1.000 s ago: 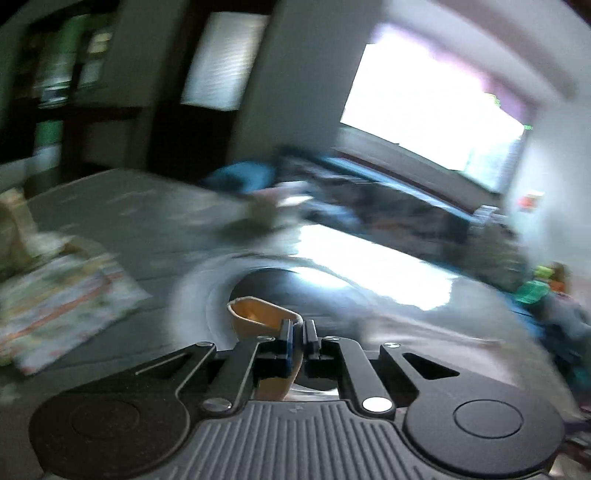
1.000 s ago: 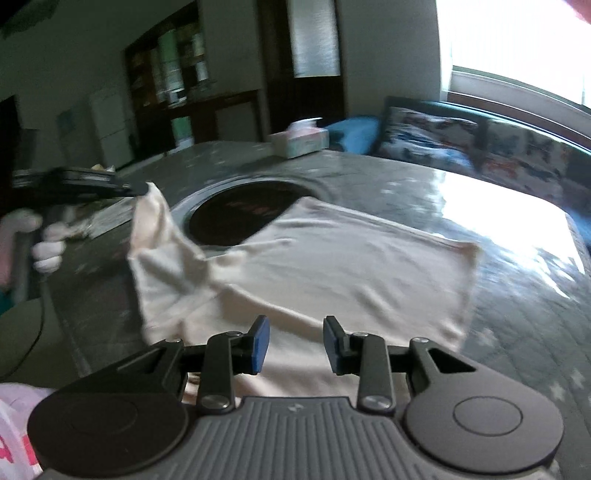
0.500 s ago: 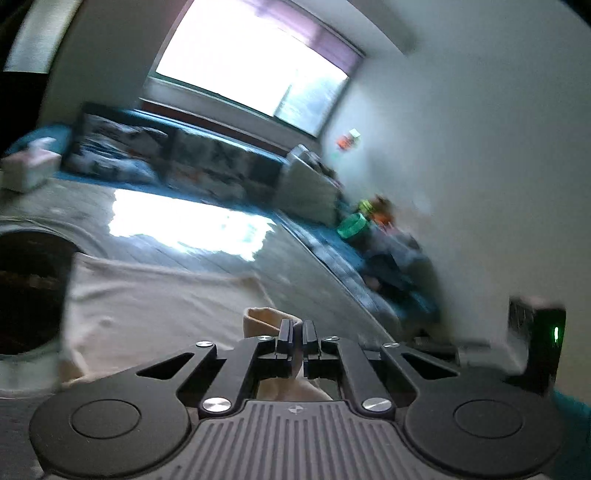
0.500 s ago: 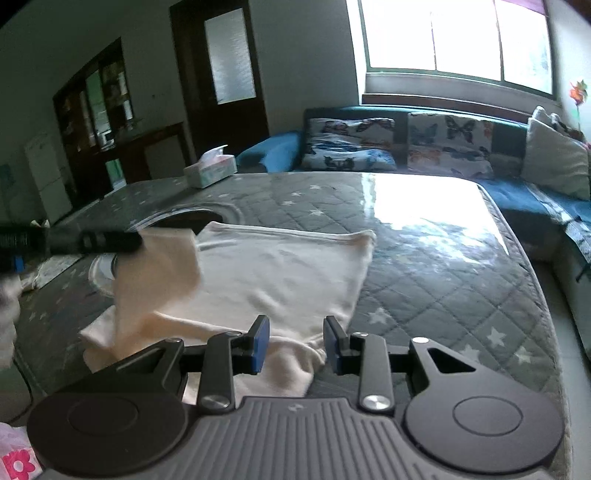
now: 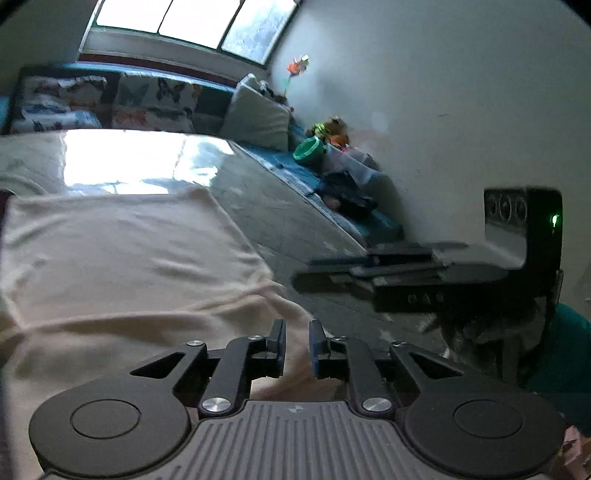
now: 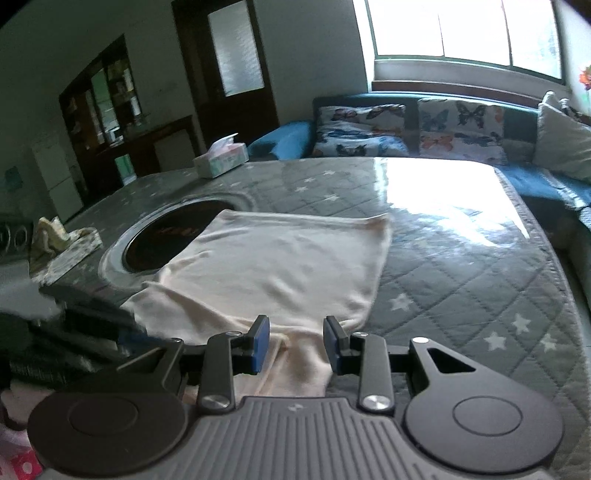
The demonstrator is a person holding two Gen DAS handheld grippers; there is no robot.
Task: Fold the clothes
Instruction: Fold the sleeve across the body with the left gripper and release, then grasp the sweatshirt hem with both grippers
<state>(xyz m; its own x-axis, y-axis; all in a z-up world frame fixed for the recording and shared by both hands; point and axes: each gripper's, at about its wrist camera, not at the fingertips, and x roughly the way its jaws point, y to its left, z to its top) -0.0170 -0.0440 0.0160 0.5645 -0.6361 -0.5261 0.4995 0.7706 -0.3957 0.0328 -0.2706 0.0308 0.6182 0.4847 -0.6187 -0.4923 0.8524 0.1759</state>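
Quilted grey star-print table (image 6: 461, 280) fills view. Cream garment (image 6: 280, 266) lies flat on it, near edge toward both claws, far left corner overlapping round dark inset (image 6: 173, 232). Tissue box (image 6: 221, 159) well behind. Right claw (image 6: 295, 345) spread — cloth beneath, ungripped. Left claw (image 5: 296, 343) parted narrowly — empty, above garment hem.

A lived-in home living room.
A blue sofa (image 6: 535, 184) with butterfly-print cushions (image 6: 461, 127) sits under a wide window (image 6: 465, 29); a tissue box (image 6: 221, 160) rests on the star-quilted table cover (image 6: 461, 280), and a dark wooden cabinet (image 6: 107, 110) lines the wall.
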